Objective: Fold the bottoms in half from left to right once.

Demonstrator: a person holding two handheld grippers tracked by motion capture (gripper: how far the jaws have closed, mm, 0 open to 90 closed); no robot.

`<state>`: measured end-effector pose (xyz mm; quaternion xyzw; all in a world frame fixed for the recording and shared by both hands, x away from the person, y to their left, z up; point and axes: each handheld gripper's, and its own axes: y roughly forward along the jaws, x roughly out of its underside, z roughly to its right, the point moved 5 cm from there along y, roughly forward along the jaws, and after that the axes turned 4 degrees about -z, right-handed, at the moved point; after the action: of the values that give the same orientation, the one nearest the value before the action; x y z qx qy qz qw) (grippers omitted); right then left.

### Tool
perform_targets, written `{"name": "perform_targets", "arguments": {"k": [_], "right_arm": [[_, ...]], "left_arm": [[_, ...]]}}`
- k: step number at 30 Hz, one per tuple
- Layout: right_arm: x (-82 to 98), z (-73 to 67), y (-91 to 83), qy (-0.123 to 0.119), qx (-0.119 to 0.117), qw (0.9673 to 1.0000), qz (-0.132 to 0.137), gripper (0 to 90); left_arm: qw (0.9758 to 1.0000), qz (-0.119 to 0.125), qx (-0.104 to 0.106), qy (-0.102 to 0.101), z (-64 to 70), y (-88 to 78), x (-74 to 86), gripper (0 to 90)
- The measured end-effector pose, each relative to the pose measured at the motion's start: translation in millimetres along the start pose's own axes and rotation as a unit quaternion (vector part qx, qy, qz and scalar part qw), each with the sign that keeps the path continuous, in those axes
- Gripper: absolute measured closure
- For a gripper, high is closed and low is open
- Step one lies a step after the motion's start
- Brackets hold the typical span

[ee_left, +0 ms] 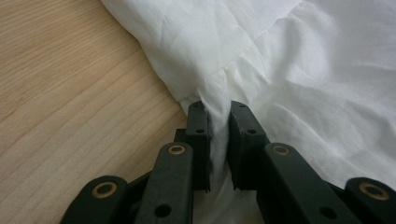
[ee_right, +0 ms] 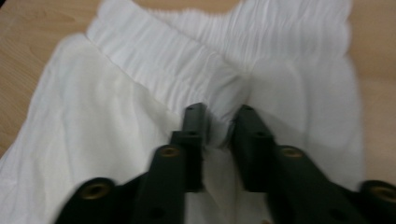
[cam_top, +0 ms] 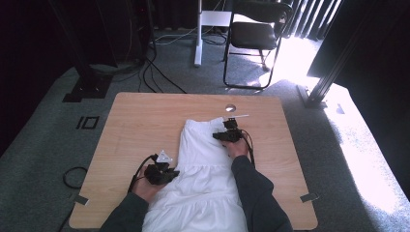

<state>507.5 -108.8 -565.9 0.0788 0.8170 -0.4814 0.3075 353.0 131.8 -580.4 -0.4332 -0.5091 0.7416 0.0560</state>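
On the table [cam_top: 145, 121], both grippers' jaws pinch the white skirt [cam_top: 203, 159].

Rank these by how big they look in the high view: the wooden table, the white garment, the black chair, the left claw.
1. Wooden table.
2. White garment.
3. Black chair; it stands farther from the camera, so its true size against the garment is unsure.
4. Left claw, pinching the garment's edge.

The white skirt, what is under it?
Under the white skirt lies the wooden table, bare around it. Both grippers pinch folds of the cloth: the left gripper at its edge, the right gripper near the waistband. Anything beneath the cloth is covered.
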Motion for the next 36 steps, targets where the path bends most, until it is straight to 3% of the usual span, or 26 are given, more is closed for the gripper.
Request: {"name": "perform_targets", "arguments": {"k": [3, 6, 8, 11, 14, 16, 18, 19, 21, 22, 26, 28, 32, 36], "right_arm": [[-13.3, 0.0, -17.9, -0.021, 0.023, 0.9992, 0.026, 82.6], [-29.7, 3.1, -36.0, -0.051, 0.064, 0.9957, 0.044, 83.7], [-39.7, 7.3, -43.9, -0.078, 0.113, 0.989, 0.053, 83.7], [-46.2, 18.4, -42.1, -0.093, 0.154, 0.9829, 0.039, 83.6], [-42.0, 26.7, -27.3, -0.099, 0.156, 0.9826, 0.02, 81.5], [-37.3, 31.9, -16.5, -0.08, 0.157, 0.9843, 0.01, 71.3], [-33.6, 35.4, -10.6, -0.056, 0.141, 0.9884, 0.014, 63.8], [-31.9, 36.3, -9.5, -0.047, 0.13, 0.9903, 0.016, 61.5], [-29.8, 36.7, -8.8, -0.045, 0.125, 0.9911, 0.015, 60.6], [-28.9, 37.5, -8.6, -0.052, 0.126, 0.9906, 0.016, 59.5], [-21.3, 43.7, -4.5, -0.034, 0.114, 0.9929, 0.005, 57.1], [-18.1, 43.9, -0.9, -0.032, 0.114, 0.993, 0.001, 57.7], [-11.2, 43.0, 6.0, -0.029, 0.113, 0.9932, 0.004, 61.9], [-9.7, 41.2, 6.4, -0.028, 0.115, 0.993, 0.009, 66.0]], "left_arm": [[1.0, -0.001, -0.001, 0.002, 0.1, 0.0, -0.1, 80.9], [1.0, -0.006, -0.005, 0.004, 0.9, -0.3, -0.4, 81.0], [1.0, -0.006, -0.006, 0.004, 1.0, -0.3, -0.5, 81.2], [0.9999, -0.007, -0.007, 0.004, 1.5, -0.4, -0.5, 81.5], [0.9999, -0.007, -0.007, 0.006, 1.5, -0.4, -0.6, 81.6], [1.0, -0.008, -0.001, 0.001, 0.6, -0.5, -1.1, 80.5], [0.9999, -0.003, 0.001, -0.012, -2.6, -1.4, -2.2, 64.8], [0.9998, 0.002, 0.009, -0.02, -6.5, -3.4, -3.5, 62.8], [0.9996, 0.007, 0.013, -0.026, -8.9, -5.6, -4.8, 59.4], [0.9981, 0.036, 0.019, -0.045, -17.3, -15.9, -13.1, 59.4], [0.9943, 0.095, 0.008, -0.047, -32.5, -35.4, -43.4, 50.9], [0.9933, 0.107, 0.0, -0.045, -40.9, -35.2, -61.5, 48.4], [0.9922, 0.114, -0.018, -0.047, -54.9, -12.5, -104.6, 46.5], [0.9943, 0.082, -0.051, -0.043, -62.5, 32.4, -129.3, 46.5]]}}
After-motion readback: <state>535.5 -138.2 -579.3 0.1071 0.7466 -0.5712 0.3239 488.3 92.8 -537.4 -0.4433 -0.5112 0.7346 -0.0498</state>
